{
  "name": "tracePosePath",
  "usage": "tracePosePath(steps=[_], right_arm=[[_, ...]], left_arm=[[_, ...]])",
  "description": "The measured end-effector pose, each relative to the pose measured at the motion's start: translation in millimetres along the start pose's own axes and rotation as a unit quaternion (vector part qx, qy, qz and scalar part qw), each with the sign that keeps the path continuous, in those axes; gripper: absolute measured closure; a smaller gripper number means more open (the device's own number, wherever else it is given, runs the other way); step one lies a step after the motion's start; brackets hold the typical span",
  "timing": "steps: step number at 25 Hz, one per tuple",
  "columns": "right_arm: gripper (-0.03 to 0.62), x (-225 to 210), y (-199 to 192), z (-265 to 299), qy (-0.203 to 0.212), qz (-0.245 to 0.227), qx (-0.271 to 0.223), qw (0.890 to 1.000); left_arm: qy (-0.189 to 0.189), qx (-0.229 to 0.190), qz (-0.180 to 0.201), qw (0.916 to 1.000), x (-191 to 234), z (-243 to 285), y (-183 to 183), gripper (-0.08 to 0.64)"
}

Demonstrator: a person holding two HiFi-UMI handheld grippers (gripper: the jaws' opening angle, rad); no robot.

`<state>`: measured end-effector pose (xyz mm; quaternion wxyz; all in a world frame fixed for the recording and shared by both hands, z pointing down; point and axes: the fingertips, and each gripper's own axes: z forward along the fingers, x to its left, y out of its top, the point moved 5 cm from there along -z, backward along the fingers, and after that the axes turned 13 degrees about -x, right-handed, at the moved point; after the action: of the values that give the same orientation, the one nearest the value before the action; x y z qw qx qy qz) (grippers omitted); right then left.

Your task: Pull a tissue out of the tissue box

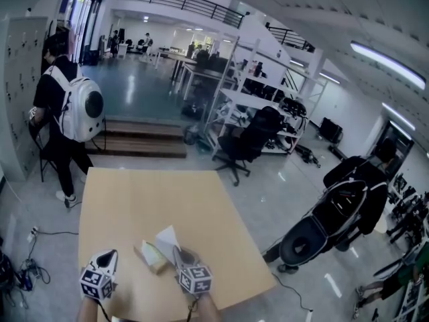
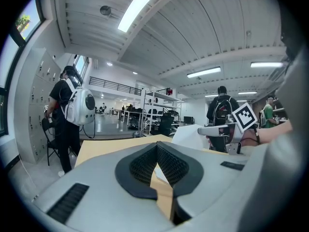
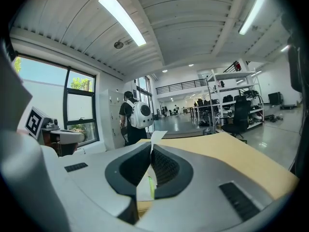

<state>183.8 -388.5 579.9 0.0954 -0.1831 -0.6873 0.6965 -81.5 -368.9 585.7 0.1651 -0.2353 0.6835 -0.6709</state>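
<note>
The tan table (image 1: pixel 201 206) fills the lower centre of the head view, and both tools sit at its near edge along the bottom of the frame. The tissue box (image 1: pixel 151 257) lies on the table between them, low in the frame and just left of centre. A white tissue (image 1: pixel 167 237) rises from it in a peak that leans to the right.

The right gripper (image 1: pixel 178 249) comes in from the lower right of the box, its marker cube (image 1: pixel 195 278) towards the bottom edge. In the right gripper view its jaws are pressed together on the tissue (image 3: pixel 155 138). A white corner stands up above the fingertips, and more of the sheet hangs down through the gap beneath them. There the top of the box (image 3: pixel 145 204) shows with a thin green stripe.

The left gripper (image 1: pixel 111 253) is at the lower left of the box, apart from it. In the left gripper view its pads (image 2: pixel 170 159) meet at the tips with nothing gripped. Bare table (image 2: pixel 164 197) shows through the gap lower down, along with a small pale sliver that may be a tissue edge. The right gripper's fingers (image 2: pixel 218 129) and the tissue (image 2: pixel 189 135) appear at the right of that view.

Beyond the table, at the upper left of the head view, a person wearing a white backpack (image 1: pixel 82 107) stands by grey lockers (image 1: pixel 23 52). A black office chair (image 1: pixel 249 139) stands near the centre.
</note>
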Motion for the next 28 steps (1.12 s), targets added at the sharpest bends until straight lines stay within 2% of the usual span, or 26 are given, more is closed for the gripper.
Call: tracePosePath(steps=[14, 28], right_arm=[[0.586, 12, 9, -54, 0.001, -0.011, -0.015, 1.000], [0.586, 29, 13, -89, -0.010, -0.009, -0.024, 1.000]], left_arm=[[-0.016, -0.005, 0.009, 0.9998, -35, -14, 8, 0.552], [-0.022, -0.017, 0.007, 0.9996, -41, -26, 23, 0.552]])
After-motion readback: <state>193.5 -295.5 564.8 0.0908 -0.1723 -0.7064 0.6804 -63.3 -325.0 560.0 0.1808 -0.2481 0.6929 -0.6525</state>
